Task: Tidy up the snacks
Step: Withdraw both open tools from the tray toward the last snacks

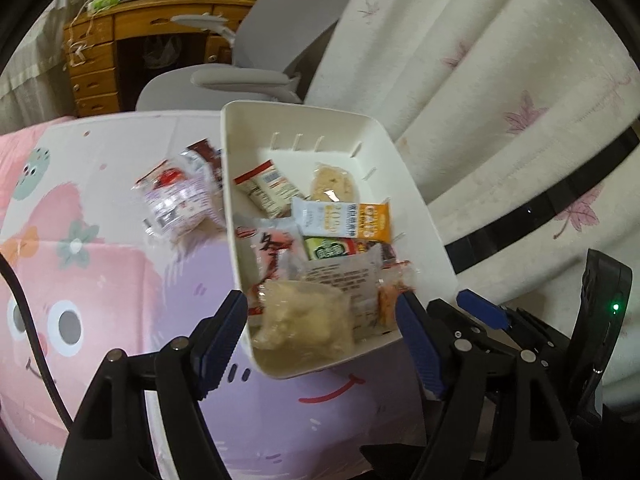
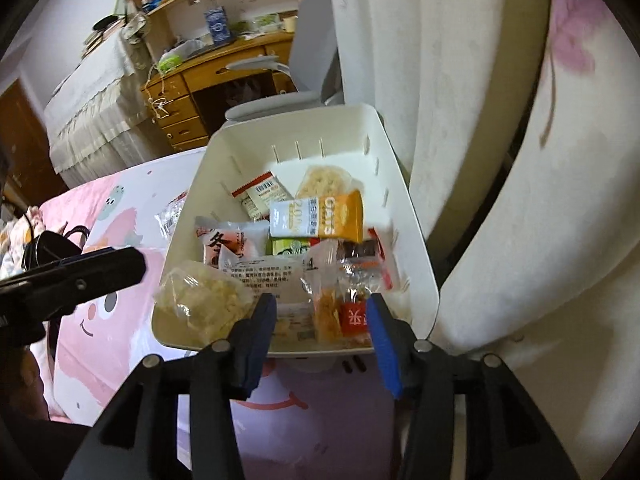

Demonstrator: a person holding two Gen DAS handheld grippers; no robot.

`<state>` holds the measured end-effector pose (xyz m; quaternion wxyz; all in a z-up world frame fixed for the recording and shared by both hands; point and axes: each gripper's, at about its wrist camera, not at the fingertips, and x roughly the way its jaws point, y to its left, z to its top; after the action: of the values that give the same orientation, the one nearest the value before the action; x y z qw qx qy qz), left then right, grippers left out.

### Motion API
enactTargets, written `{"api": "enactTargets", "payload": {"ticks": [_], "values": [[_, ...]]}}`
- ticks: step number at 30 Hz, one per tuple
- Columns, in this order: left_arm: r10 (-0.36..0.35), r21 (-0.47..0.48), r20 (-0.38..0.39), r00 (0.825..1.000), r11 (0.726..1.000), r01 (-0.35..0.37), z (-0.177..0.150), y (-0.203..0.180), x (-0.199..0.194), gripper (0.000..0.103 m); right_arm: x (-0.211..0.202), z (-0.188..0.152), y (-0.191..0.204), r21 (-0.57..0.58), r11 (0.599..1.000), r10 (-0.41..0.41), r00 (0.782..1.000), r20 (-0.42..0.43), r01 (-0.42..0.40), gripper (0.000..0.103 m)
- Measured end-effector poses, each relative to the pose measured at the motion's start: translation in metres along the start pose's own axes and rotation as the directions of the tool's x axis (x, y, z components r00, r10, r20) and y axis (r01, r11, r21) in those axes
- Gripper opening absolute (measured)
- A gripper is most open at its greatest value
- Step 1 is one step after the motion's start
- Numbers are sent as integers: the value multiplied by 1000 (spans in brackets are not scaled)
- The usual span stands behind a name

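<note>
Only the left wrist view shows the loose heap of clear and red snack packets lying on the pink and lilac cartoon-printed sheet, just beside the left wall of the white rectangular plastic bin; in the right wrist view that wall hides all but one crinkled corner of the heap. The right wrist view alone shows the left gripper from the side, a black bar hanging over the sheet left of the bin.

The left gripper stands wide, its blue pads apart with the near end of the bin between them, pressing on nothing. The right gripper is spread more narrowly over the bin's near rim; a small clear packet with a red label lies between the pads, and I cannot tell whether they touch it.

The bin's long axis runs away from the cameras towards a grey office chair and a wooden desk with drawers. Inside, an orange and white oats bar lies crosswise, and a pale lumpy bagged snack sits at the near left corner. White curtain folds with pink leaf prints crowd the bin's right side.
</note>
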<state>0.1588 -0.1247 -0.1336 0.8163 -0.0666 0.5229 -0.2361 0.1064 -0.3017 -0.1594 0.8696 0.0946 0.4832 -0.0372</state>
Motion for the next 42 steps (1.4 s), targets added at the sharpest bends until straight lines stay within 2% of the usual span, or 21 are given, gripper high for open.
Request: {"api": "enactTargets", "payload": {"ticks": [10,16,25,30,37,42], "values": [[29,-66,-3,1000,997,-29,-19,43,-23,75,6,-14,13,102,994,43,997,-69,-35,47],[43,-49,-2,999,998,-43,-32,77,-48,75,6,-22,31,189,981,63,994,-91,-45,48],[76,4,-21,997,997,-76,-50,144,-93,75,7,-49,72,387,922,85,988,-131,-28,48],[107,33,-35,994,994,-106,-53,184,-112,75,9,-61,99,450,892,107,985,-138,-34,48],[135,89,-54,989,987,-130,-45,234,-130,79,17,-76,136,551,834,136,980,-143,-35,48],[141,153,-61,988,980,-130,-28,256,-131,80,22,-79,160,598,801,135,982,-135,-28,48]]}}
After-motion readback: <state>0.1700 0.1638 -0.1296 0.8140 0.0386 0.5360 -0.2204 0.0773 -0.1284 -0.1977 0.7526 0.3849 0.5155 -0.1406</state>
